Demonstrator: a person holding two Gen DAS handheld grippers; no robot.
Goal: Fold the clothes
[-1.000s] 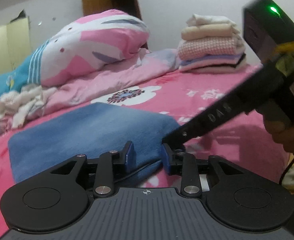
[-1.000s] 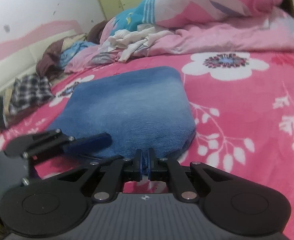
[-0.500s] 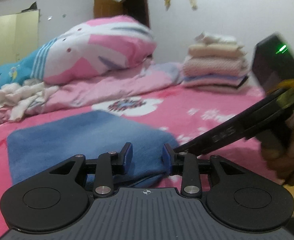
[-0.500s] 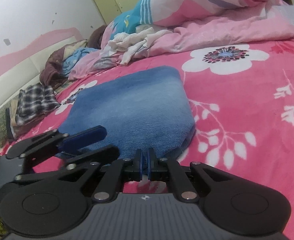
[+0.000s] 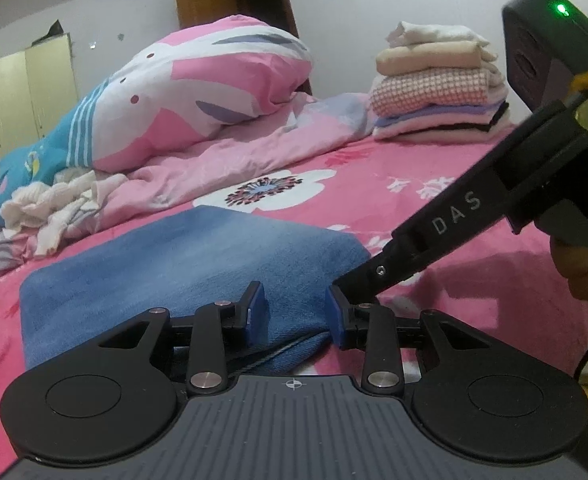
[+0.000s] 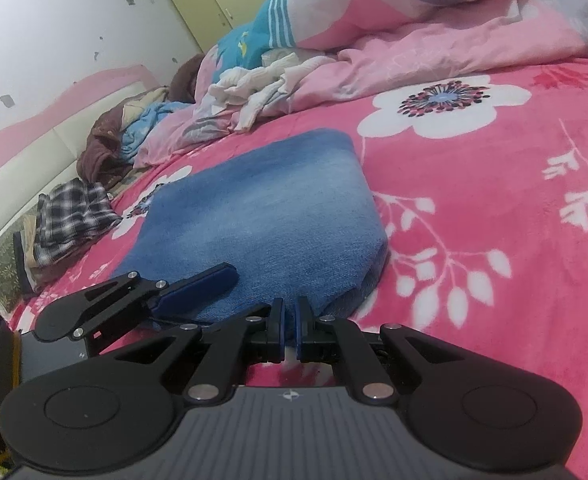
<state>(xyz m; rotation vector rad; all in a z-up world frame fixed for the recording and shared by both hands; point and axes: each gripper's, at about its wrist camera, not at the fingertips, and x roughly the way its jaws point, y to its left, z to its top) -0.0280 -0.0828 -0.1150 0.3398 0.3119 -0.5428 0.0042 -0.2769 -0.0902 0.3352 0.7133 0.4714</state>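
Observation:
A blue folded garment [image 5: 197, 264] [image 6: 269, 216] lies flat on the pink flowered bed sheet [image 5: 474, 208]. My left gripper [image 5: 296, 314] is at the garment's near edge, pads a little apart and shut on the thick fold between them. In the right wrist view its near finger [image 6: 197, 290] lies along the cloth at the left. My right gripper [image 6: 290, 328] is shut on the garment's near right corner, with a sliver of blue cloth between its pads. Seen from the left wrist, the right gripper [image 5: 340, 286] slants down to that corner, held by a hand [image 5: 582, 276].
A stack of folded clothes [image 5: 434, 88] stands at the far right of the bed. A pink quilt and pillow [image 5: 197, 96] lie behind the garment, with crumpled white clothes [image 5: 49, 208] beside them. A plaid garment [image 6: 73, 216] and a brown heap [image 6: 105, 144] lie by the headboard.
Both grippers keep their hold at the garment's near edge and the garment lies as before. The right gripper has rolled slightly; the left view tipped briefly and came back.

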